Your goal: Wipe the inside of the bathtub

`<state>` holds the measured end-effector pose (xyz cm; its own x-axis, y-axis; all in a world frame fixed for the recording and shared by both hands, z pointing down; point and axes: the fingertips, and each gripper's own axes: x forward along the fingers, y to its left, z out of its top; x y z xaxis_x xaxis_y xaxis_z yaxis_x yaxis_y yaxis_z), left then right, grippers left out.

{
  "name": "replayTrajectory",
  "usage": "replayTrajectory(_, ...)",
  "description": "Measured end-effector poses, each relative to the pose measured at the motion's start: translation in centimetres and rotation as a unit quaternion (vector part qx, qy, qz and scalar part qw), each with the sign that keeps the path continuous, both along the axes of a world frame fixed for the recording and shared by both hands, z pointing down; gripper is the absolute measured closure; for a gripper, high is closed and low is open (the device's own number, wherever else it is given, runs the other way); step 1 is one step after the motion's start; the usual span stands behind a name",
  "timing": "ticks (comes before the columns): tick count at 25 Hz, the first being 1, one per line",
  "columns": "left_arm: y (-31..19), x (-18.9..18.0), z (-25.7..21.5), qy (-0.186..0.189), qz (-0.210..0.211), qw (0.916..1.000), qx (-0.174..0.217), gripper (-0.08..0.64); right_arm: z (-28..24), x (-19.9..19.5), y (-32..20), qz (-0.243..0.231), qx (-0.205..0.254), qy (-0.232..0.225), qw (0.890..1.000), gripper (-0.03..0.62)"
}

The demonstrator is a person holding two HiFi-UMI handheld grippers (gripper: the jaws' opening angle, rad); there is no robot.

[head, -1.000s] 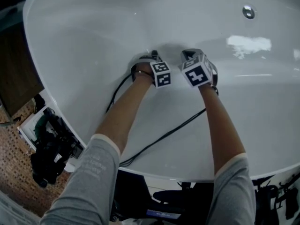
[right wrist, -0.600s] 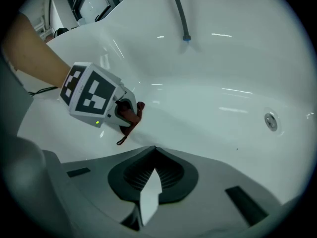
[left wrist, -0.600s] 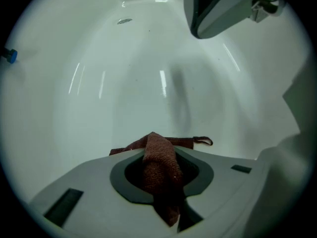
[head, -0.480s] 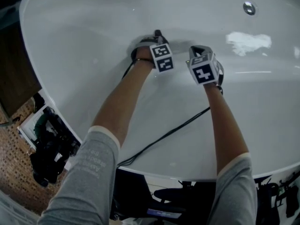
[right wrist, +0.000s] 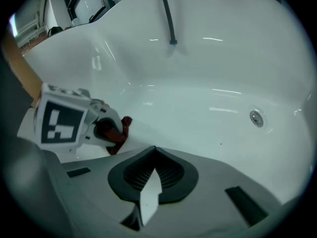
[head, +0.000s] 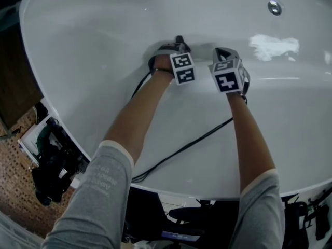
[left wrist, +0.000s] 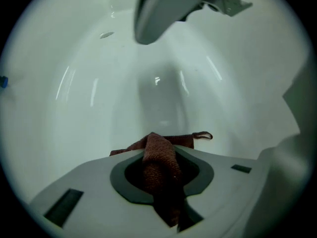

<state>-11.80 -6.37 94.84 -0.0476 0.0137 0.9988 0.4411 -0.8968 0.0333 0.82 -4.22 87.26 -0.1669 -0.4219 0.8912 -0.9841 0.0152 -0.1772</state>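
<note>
Bathtub white, fills my head view. Black cable trails over near rim. My left gripper clamps reddish-brown cloth at tub's inner wall. Right gripper just beside it, jaws together, nothing between them. Drain farther off, right.

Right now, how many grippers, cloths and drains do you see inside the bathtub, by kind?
Grippers: 2, the left gripper and the right gripper
Cloth: 1, reddish-brown, in the left gripper
Drain: 1
Total: 4
</note>
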Motion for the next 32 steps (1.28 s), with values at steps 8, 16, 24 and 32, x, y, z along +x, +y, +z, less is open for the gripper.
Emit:
replayTrajectory(8,-6.0,0.2,-0.5,-0.042,-0.043,0.9980,0.020,0.465,-0.1,-0.2,0.0,-0.004,0.007,-0.003,1.000,0.584)
replayTrajectory(16,3.0,-7.5,-0.3,-0.139,-0.005,0.9897,-0.034,0.463,-0.1,-0.3,0.4,-0.013,0.008,-0.004,1.000,0.584)
replayTrajectory(24,-0.5,-10.8,-1.6,-0.216,-0.017,0.9763,-0.009,0.463,-0.8,-1.9,0.4,-0.033,0.006,-0.003,0.999,0.584)
replayTrajectory(32,-1.2,-11.6,-5.2,-0.213,-0.038,0.9764,-0.007,0.463,-3.9,-2.3,0.1,-0.041,0.006,0.014,0.999,0.584)
